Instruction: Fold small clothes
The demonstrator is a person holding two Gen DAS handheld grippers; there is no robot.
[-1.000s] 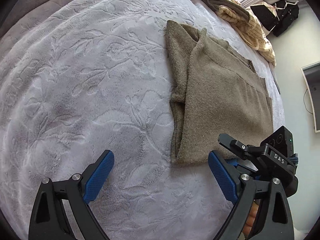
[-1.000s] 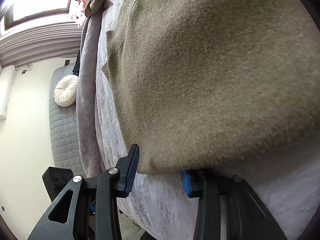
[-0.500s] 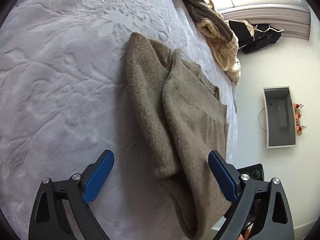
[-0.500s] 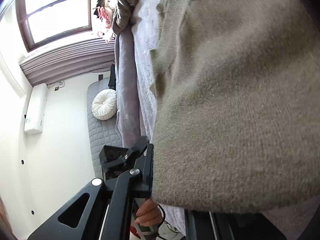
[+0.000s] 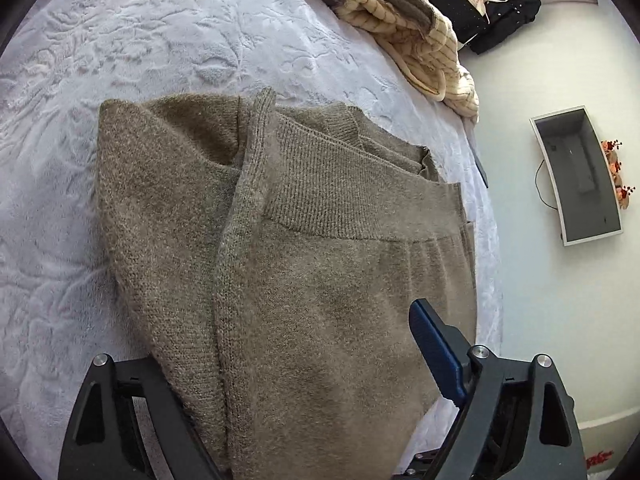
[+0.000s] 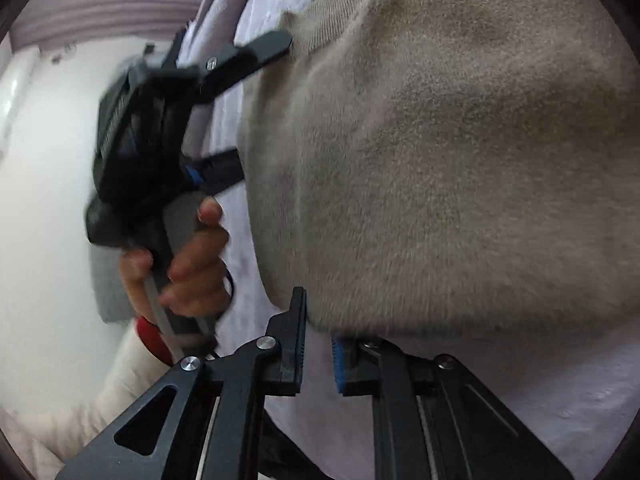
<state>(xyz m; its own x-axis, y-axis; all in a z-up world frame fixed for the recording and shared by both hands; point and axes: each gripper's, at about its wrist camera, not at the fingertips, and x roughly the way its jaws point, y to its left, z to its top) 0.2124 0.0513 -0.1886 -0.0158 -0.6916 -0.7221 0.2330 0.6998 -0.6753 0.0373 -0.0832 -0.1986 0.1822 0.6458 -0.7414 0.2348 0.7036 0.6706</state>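
With the sweater [image 5: 320, 280] already folded lengthwise on the bed [image 5: 120, 60], you have the cross fold left: your left gripper [image 5: 288, 364] straddles its near end, jaws wide and closing, while your right gripper [image 6: 318, 350], reopening slightly, shows a gap beneath that edge.

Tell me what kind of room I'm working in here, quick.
Most likely a bedroom. The brown knit sweater lies on a bed with a pale embossed plush bedspread, more clothes are heaped at its far edge, and a flat screen hangs on the white wall beside it.
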